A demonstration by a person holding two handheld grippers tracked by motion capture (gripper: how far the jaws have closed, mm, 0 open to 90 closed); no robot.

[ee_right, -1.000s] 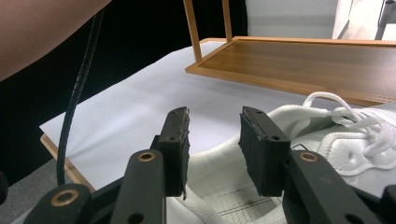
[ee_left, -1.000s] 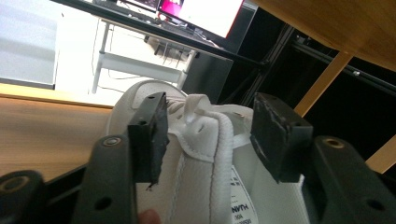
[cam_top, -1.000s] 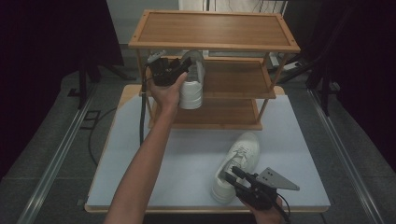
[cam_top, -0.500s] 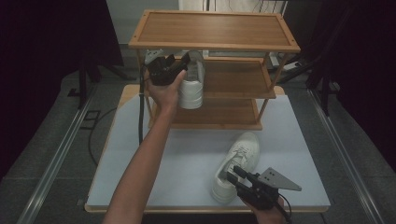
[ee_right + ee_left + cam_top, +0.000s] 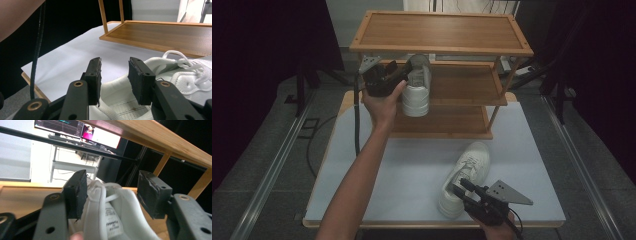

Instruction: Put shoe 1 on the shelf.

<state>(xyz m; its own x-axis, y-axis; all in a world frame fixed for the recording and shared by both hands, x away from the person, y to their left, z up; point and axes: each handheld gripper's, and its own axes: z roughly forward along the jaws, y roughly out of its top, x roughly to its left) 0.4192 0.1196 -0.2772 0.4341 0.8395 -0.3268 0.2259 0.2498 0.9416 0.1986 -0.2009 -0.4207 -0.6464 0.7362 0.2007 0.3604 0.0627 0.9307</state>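
One white sneaker (image 5: 416, 92) sits on the rack's (image 5: 472, 102) middle shelf.

White sneaker (image 5: 117, 217) between the left tool's (image 5: 113, 192) parted jaws, under wooden shelf (image 5: 160, 137).

The left hand-held gripper (image 5: 404, 75) has drawn back, jaws just closing around the shoe (image 5: 416, 90).

Grey floor (image 5: 267, 165) with rails, dark curtains (image 5: 267, 40), lit monitors (image 5: 77, 130) behind.
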